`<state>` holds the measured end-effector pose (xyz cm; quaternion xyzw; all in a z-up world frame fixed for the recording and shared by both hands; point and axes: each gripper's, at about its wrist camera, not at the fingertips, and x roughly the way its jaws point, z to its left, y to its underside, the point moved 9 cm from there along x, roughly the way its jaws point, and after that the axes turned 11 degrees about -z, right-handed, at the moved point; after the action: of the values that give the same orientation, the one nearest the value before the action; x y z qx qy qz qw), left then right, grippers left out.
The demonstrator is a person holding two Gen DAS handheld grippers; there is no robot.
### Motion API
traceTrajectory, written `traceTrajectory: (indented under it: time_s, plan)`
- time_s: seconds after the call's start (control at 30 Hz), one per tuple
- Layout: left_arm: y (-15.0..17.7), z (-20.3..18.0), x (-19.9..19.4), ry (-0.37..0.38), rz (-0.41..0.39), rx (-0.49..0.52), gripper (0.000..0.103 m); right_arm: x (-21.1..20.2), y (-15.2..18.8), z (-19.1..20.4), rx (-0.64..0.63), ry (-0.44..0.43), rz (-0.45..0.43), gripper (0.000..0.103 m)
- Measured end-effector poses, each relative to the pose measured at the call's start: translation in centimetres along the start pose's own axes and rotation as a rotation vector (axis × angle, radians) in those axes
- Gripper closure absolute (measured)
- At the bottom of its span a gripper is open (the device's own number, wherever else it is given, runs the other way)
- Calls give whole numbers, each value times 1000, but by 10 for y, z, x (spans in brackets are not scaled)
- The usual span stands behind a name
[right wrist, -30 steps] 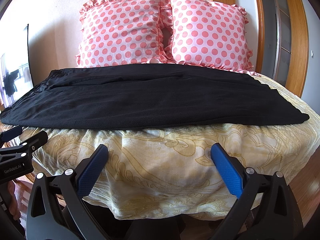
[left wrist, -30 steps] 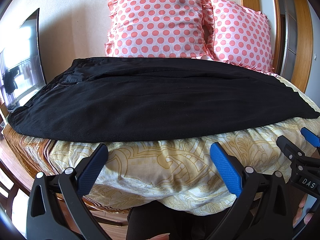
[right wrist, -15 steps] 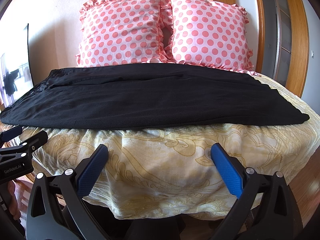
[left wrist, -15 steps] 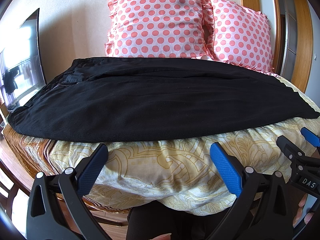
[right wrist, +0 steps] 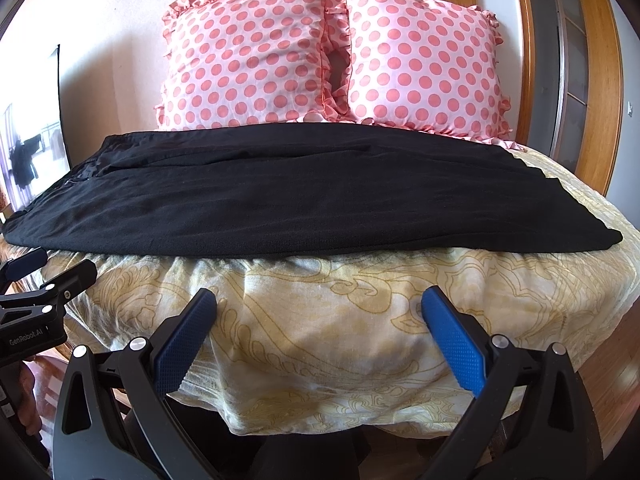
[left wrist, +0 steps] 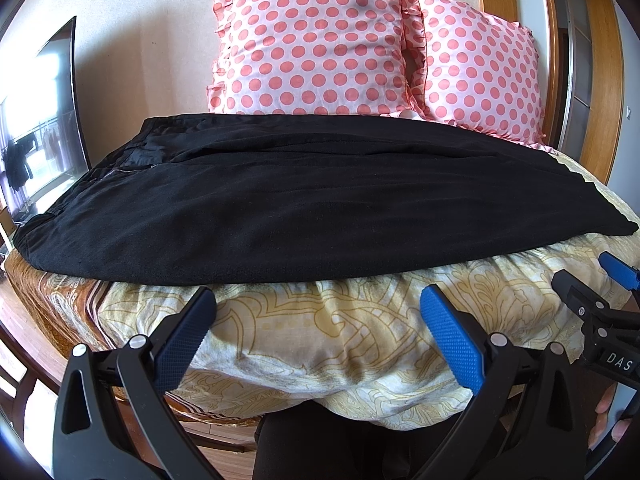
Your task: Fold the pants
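Lying flat across the bed [left wrist: 360,344], black pants [left wrist: 304,208] beyond both wide-spread, empty hand-held grippers [left wrist: 318,332] [right wrist: 319,332].

The pants [left wrist: 304,204] lie flat across the bed [left wrist: 360,320], waistband to the left and leg ends to the right, set back a little from the near edge. Behind them two pillows [right wrist: 256,64] stand side by side against the wall, touching each other. A screen [left wrist: 40,120] stands left of the bed. Both grippers hang before the bed's near edge, apart from the pants: the left gripper [left wrist: 316,328] toward the waistband half, the right gripper [right wrist: 318,328] beside it, toward the leg ends.
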<state>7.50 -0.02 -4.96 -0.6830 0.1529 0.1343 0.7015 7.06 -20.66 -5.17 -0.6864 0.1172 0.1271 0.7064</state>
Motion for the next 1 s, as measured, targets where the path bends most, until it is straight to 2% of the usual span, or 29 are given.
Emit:
traceTrajectory:
  time_s: [0.2, 0.3, 0.43, 0.5, 0.6, 0.67, 0.77, 0.93, 1.0]
  plan:
    - [-4, 1, 3, 37, 27, 11, 2, 5, -5, -7, 5, -42, 41, 1]
    - [-9, 0, -3, 45, 16, 28, 2, -1, -17, -14, -2, -38, 13, 1]
    - [-37, 1, -16, 49, -60, 74, 2, -6, -55, -32, -33, 2, -34, 1]
    - [-54, 2, -16, 57, -83, 78, 2, 4, -82, -51, -22, 34, -29, 1]
    - [-79, 11, -3, 63, -95, 42, 2, 41, -120, -84, 29, 80, 28, 1]
    - [-91, 21, 11, 29, -95, 34, 2, 78, -143, -111, 72, 124, 73, 1]
    - [-103, 31, 33, -3, -82, 30, 2, 138, -167, -164, 132, 267, 150, 1]
    - [-112, 47, 59, -49, -68, 8, 2, 228, -180, -248, 286, 482, 265, 1]
    - [-113, 54, 68, -62, -61, -2, 2, 259, -178, -274, 344, 541, 302, 1]
